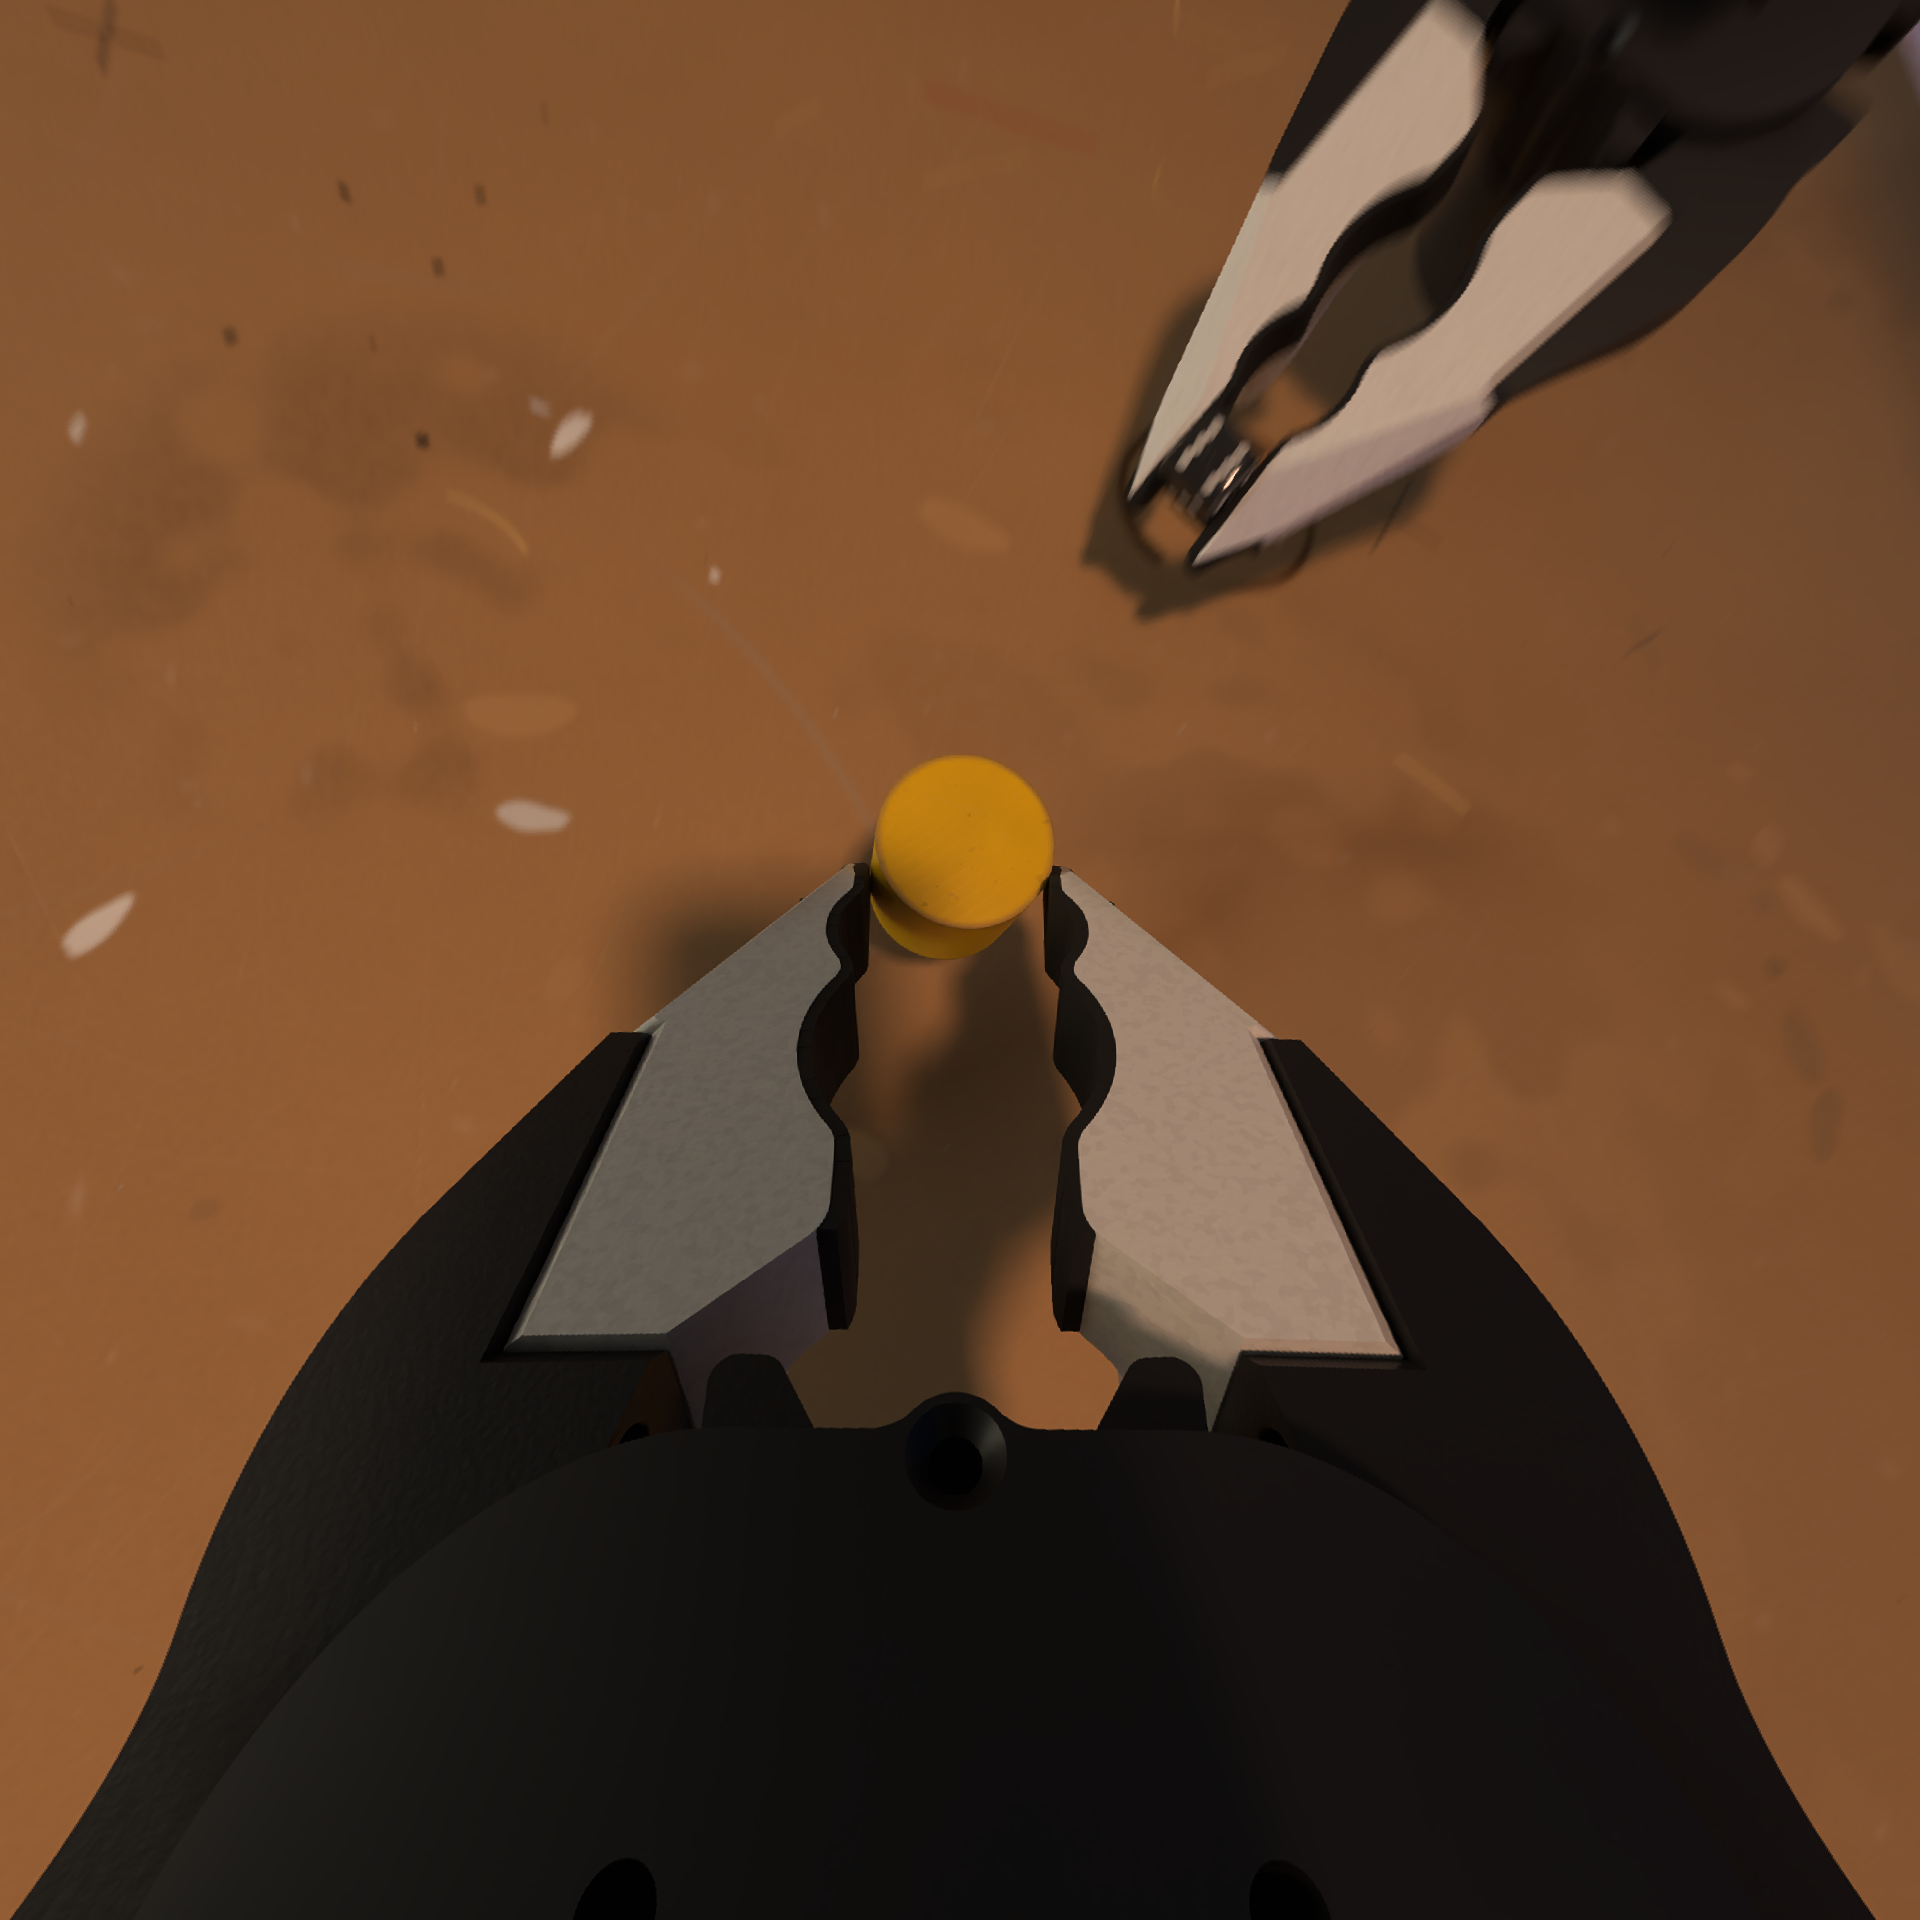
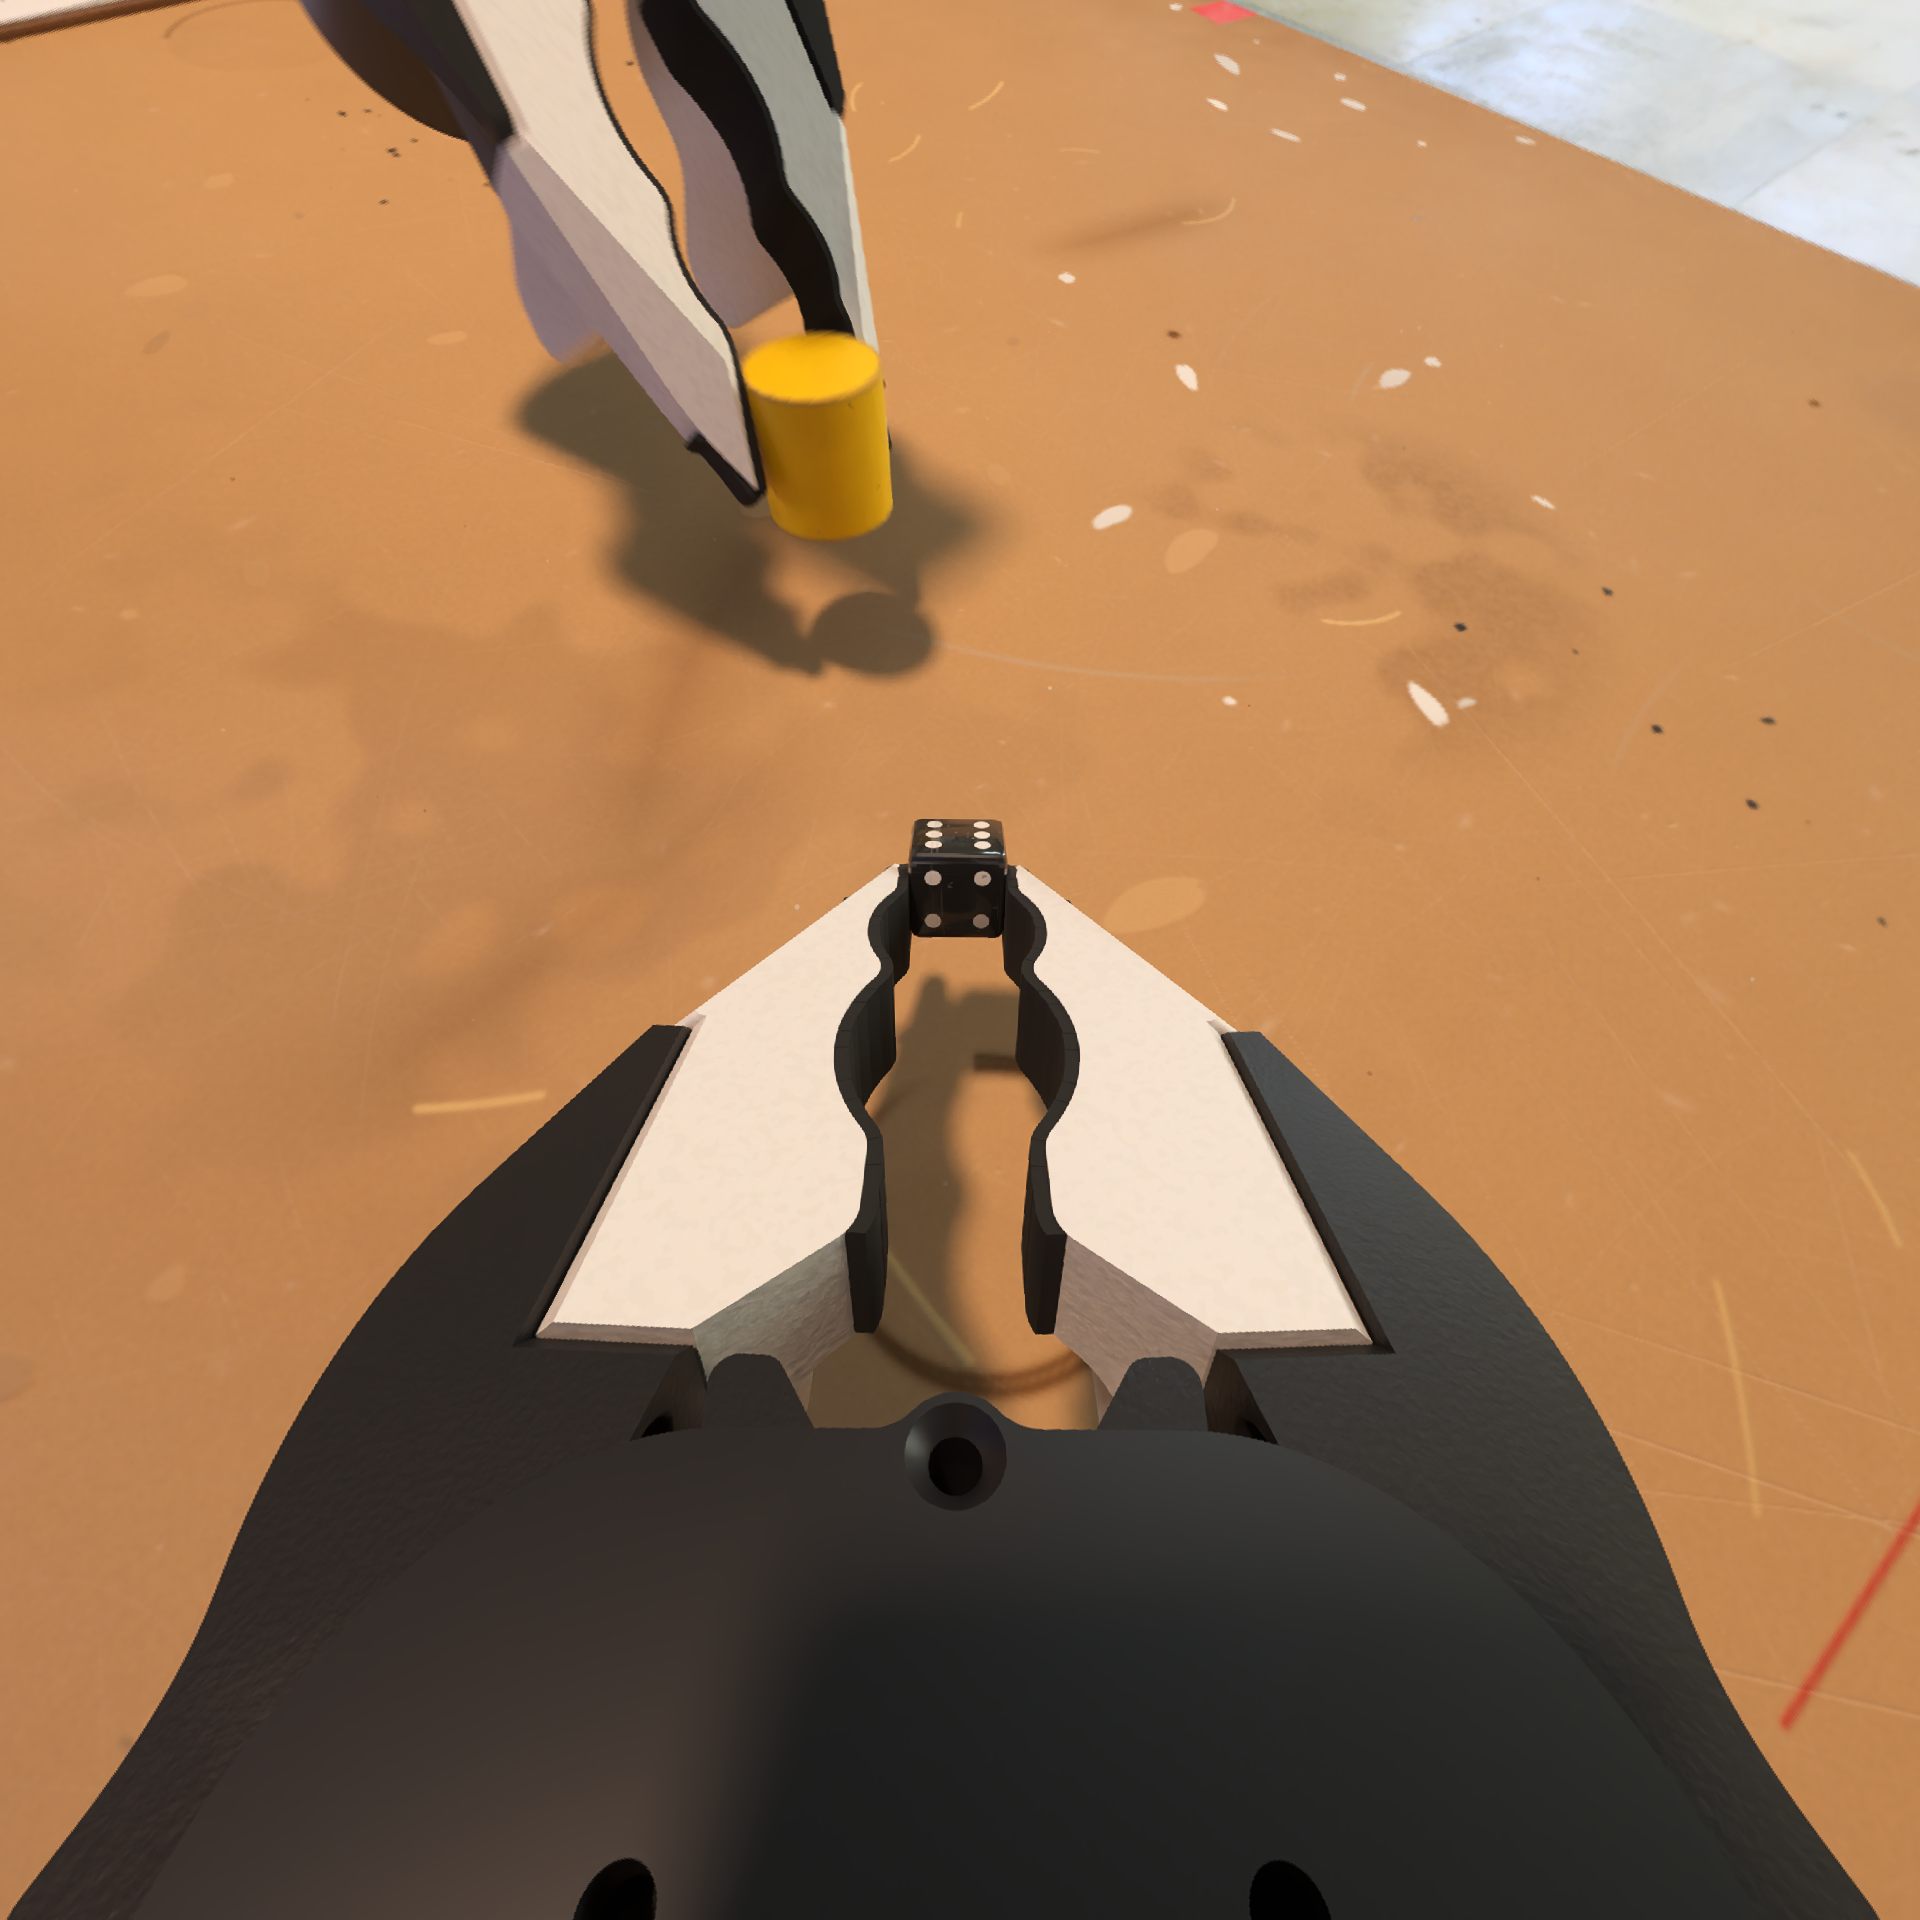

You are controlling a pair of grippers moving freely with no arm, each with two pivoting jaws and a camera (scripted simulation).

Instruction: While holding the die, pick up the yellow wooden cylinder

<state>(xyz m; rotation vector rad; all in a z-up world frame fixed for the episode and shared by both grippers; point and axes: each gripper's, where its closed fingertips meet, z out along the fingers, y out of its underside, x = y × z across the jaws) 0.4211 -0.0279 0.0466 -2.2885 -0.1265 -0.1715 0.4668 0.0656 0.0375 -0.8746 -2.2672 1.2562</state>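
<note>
The yellow wooden cylinder stands upright between the fingertips of my left gripper, which is shut on its sides. In the right wrist view the cylinder hangs a little above the brown table, with its round shadow apart from it. My left gripper comes down on it from the top left. My right gripper is shut on a small black die with white pips, held at its fingertips just above the table. In the left wrist view the right gripper sits at the upper right with the die in its tips.
The table top is scuffed, with white flecks and dark stains. Its far edge runs across the top right, with pale floor beyond. A red line marks the table at the right.
</note>
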